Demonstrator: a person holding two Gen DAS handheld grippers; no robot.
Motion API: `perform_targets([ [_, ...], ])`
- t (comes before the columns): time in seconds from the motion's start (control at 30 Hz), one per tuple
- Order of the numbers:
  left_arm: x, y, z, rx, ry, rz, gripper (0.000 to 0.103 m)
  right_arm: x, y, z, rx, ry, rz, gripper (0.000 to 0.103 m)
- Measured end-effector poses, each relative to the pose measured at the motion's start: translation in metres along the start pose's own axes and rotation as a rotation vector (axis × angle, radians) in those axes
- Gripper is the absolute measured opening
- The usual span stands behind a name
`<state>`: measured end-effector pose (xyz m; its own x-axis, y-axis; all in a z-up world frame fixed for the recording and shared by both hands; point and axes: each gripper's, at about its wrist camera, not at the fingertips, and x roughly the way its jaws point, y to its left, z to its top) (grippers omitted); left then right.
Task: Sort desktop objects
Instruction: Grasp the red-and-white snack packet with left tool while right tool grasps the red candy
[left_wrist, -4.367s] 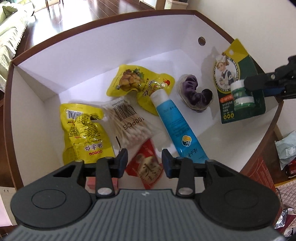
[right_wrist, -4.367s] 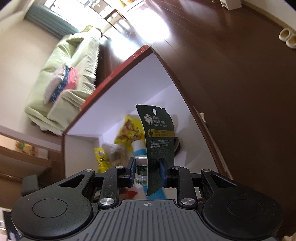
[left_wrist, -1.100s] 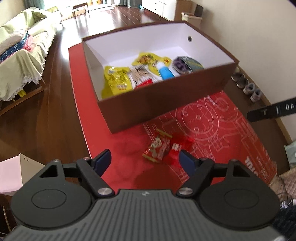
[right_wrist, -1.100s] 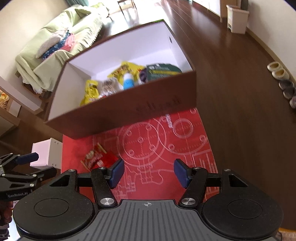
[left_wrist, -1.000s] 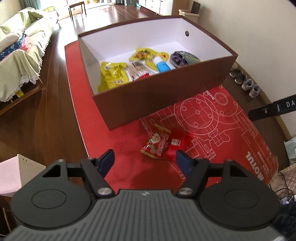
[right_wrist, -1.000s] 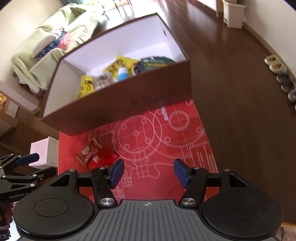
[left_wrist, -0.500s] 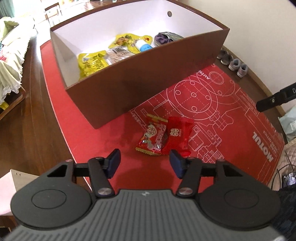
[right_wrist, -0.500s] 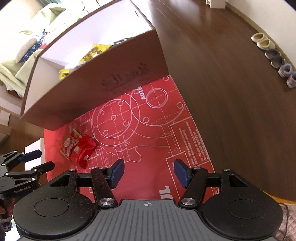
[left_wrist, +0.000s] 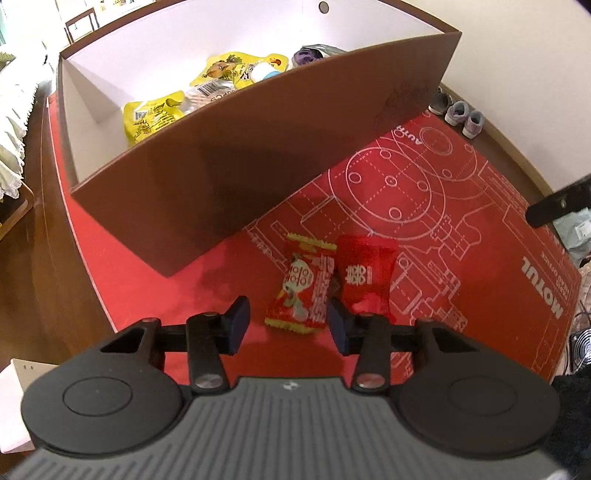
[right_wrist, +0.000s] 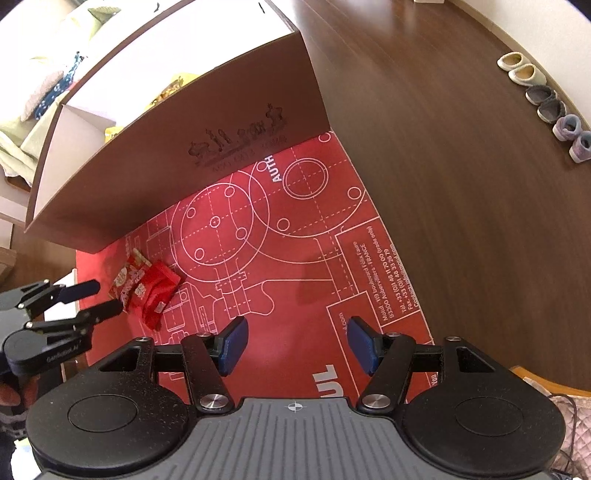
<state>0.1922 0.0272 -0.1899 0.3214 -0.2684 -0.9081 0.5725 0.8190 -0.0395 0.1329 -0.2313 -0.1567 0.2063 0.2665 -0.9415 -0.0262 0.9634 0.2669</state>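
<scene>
The left gripper (left_wrist: 286, 323) hangs low over the red mat (left_wrist: 461, 236), its jaws spread wide, right at two snack packets (left_wrist: 306, 284) that lie side by side, touching, just in front of the brown box (left_wrist: 258, 147). The right gripper (right_wrist: 293, 343) is spread too, holding nothing, over bare mat. More packets lie inside the box.

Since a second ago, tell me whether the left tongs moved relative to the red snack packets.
Yes. The left tongs have closed in on the red snack packets, which lie on the red mat, unmoved beside the brown box.
</scene>
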Motion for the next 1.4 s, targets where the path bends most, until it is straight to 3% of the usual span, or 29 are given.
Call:
perform_targets([
  [0.47, 0.014, -0.007, -0.004, 0.050, 0.011, -0.013, 0.032, 0.008, 0.004, 0.000, 0.004, 0.026, 0.012, 0.063],
  [0.87, -0.023, 0.016, -0.028, -0.088, -0.001, -0.017, 0.032, 0.037, 0.063, 0.003, -0.027, 0.095, 0.140, 0.063],
  [1.13, -0.030, 0.027, -0.035, -0.124, -0.009, -0.013, 0.032, 0.072, 0.095, 0.008, 0.014, 0.105, 0.128, 0.062],
  [1.4, -0.028, 0.038, -0.036, -0.158, -0.006, -0.008, 0.032, 0.089, 0.124, 0.007, -0.102, 0.068, 0.089, 0.062],
])
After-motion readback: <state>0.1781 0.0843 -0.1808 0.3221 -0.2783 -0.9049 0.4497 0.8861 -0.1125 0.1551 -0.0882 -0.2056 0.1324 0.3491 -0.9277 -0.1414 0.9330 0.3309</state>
